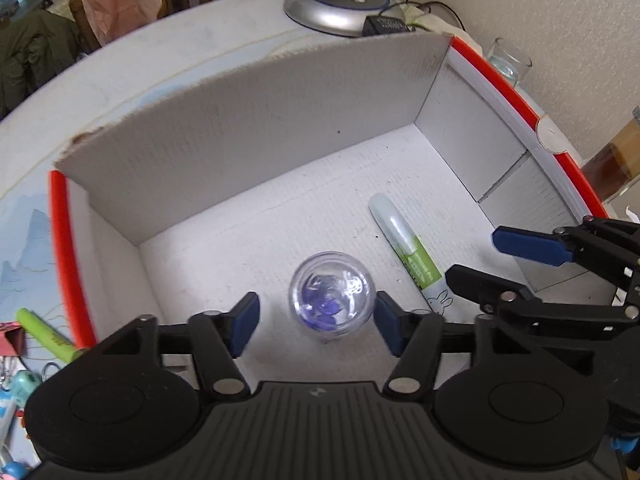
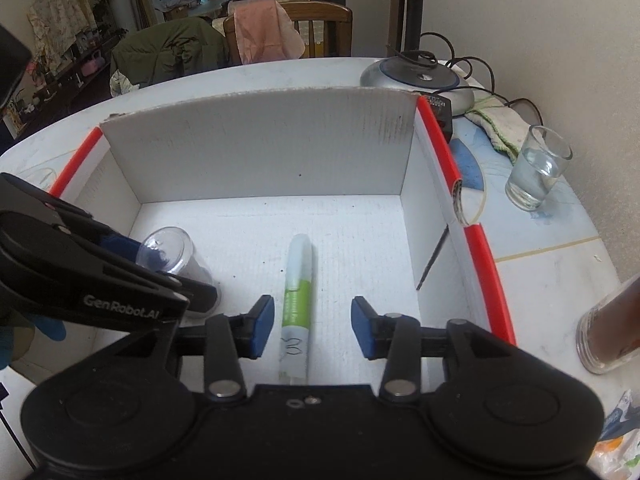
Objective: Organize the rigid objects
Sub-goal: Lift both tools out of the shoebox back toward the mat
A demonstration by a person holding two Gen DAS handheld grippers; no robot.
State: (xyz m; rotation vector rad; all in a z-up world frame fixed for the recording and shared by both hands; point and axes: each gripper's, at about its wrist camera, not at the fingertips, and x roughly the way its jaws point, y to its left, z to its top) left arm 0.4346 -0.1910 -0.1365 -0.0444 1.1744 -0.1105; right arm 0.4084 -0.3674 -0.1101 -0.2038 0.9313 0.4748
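A white cardboard box (image 1: 260, 128) with red rims stands open on the table. On its floor lie a clear round capsule (image 1: 332, 296) with purple bits inside and a white-and-green pen (image 1: 404, 248). My left gripper (image 1: 318, 326) is open around the capsule, with a gap at the left pad. In the right wrist view the pen (image 2: 298, 300) lies lengthwise between the blue pads of my right gripper (image 2: 312, 326), which is open and clear of the pen on both sides. The capsule (image 2: 172, 250) shows there partly behind the left gripper's fingers.
Right of the box (image 2: 260, 148) stand a glass of water (image 2: 536, 172) and a glass of brown liquid (image 2: 612, 332). A lamp base (image 2: 416, 76), cables and a cloth (image 2: 500, 124) lie behind. A green highlighter (image 1: 46, 334) and small items lie left of the box.
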